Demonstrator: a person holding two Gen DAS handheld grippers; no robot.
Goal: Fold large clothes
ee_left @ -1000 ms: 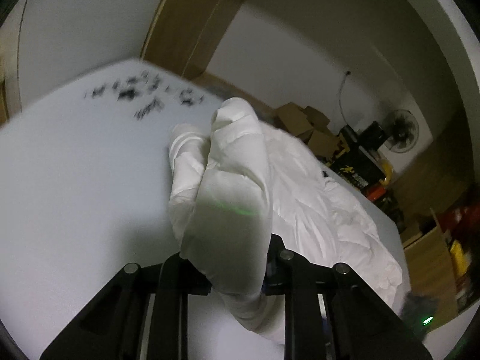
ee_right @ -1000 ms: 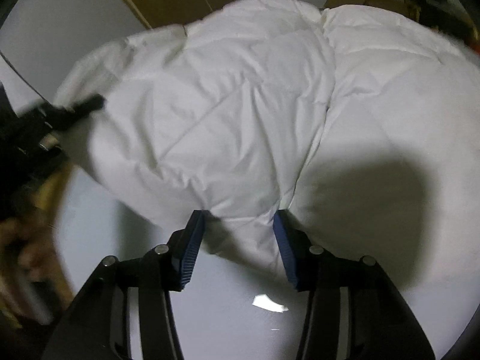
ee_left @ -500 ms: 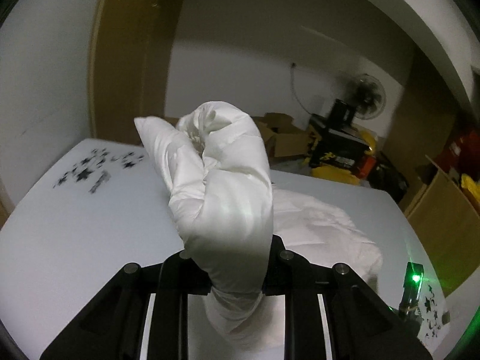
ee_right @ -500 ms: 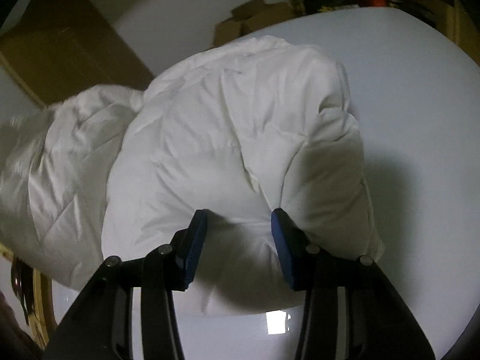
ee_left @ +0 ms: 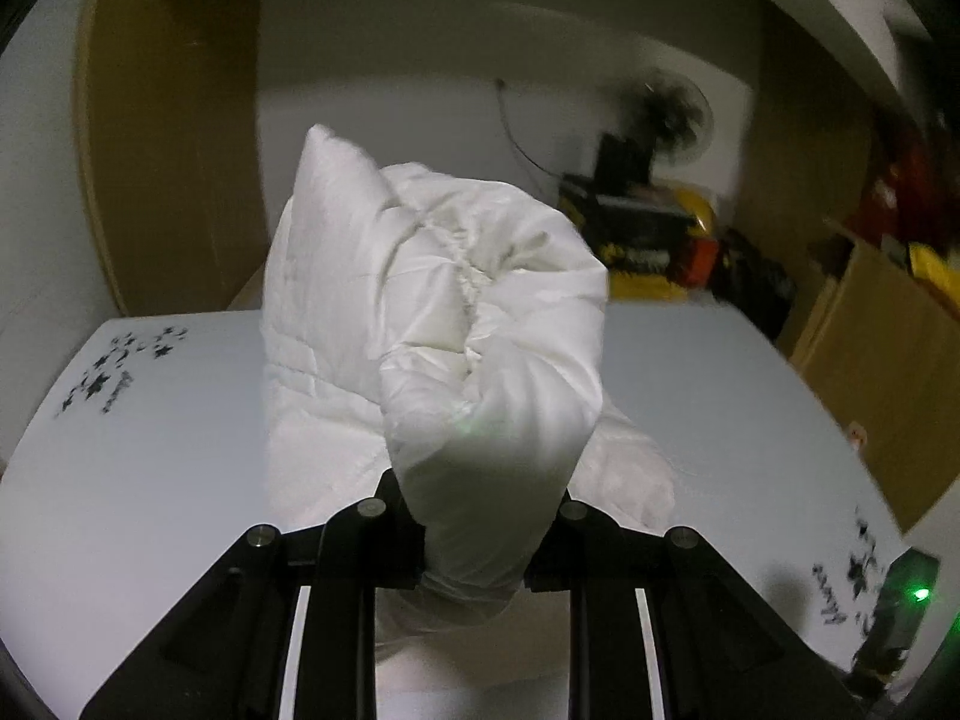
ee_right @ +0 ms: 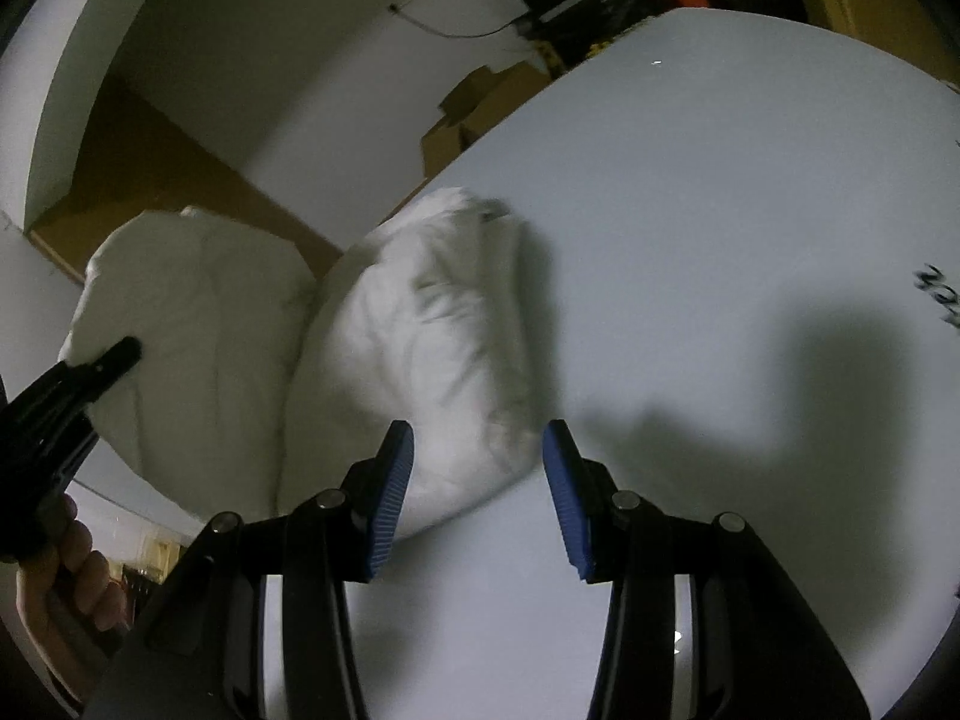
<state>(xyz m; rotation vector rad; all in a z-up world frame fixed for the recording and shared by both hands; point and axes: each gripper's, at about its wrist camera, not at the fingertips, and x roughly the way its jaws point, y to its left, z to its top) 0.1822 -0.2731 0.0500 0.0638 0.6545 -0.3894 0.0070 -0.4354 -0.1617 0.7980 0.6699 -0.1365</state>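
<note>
Fingertips of the left gripper (ee_left: 477, 531) are hidden inside the puffy white jacket (ee_left: 456, 324) it pinches and lifts in the middle of the frame. The rest lies on the pale table (ee_left: 150, 456). Right of it, a blurry fan (ee_left: 675, 120) and boxes (ee_left: 870, 324). The right gripper (ee_right: 477, 495) is wide open, holding nothing, just beside the jacket.

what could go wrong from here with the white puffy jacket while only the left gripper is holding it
1. The left gripper pinches one thick bunched wad of the white jacket; slippery padding might slide out mid-lift.
2. The right gripper is open with nothing pinched, so the hanging part may twist and fold unevenly.
3. The jacket sits near the white table's far edge, so a pull could drag it off.
</note>
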